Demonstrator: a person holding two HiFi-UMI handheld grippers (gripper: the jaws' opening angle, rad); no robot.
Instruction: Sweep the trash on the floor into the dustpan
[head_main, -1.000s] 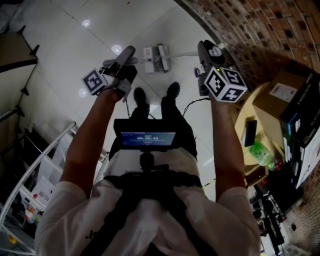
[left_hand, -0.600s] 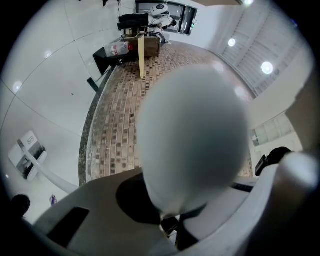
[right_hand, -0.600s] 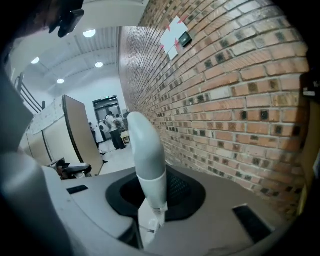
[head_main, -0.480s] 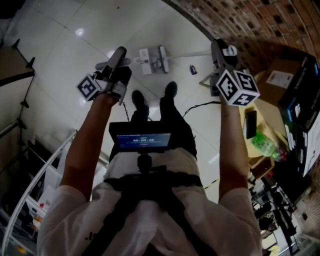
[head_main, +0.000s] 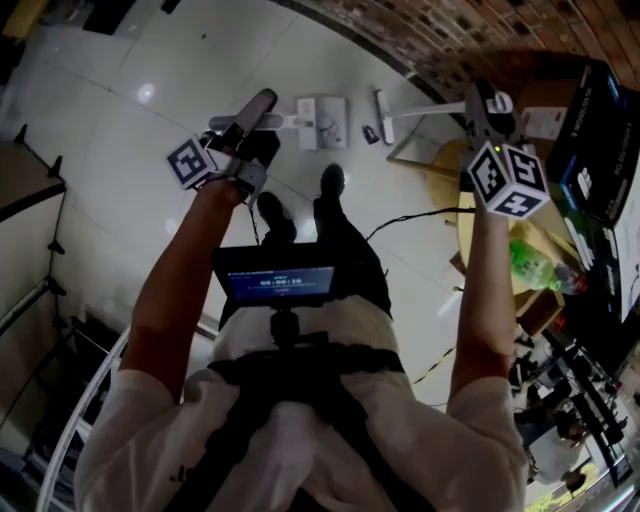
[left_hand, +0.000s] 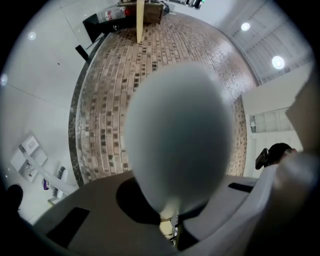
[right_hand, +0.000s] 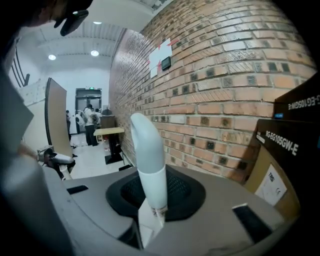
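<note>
While the person stands on the shiny white floor (head_main: 130, 150), each hand holds up a gripper out in front. The left gripper (head_main: 240, 135) has its jaws shut tight on the grey handle (head_main: 258, 105) of the dustpan. In the left gripper view that handle is a big blurry grey shape right in front of the camera. From the handle a thin white pole runs to the dustpan (head_main: 322, 108), which is low down just past the person's black shoes (head_main: 275, 212). I cannot tell if it sits flat on the floor.

The right gripper (head_main: 483, 108) has its jaws closed on the white broom handle (right_hand: 149, 165). The jaws are only a little way apart, because the handle fills the gap. The handle sticks up between the jaws in the right gripper view. The broom (head_main: 425, 108) lies long and thin across the head view, and its far end is close to the dustpan.

A small dark bit of trash (head_main: 370, 133) is on the floor between the dustpan and the end of the broom, just beside both.

A brick wall (right_hand: 225, 65) is on the right. A brown box (right_hand: 272, 175) stands by it, and a green bottle (head_main: 530, 265) is under the right arm.
</note>
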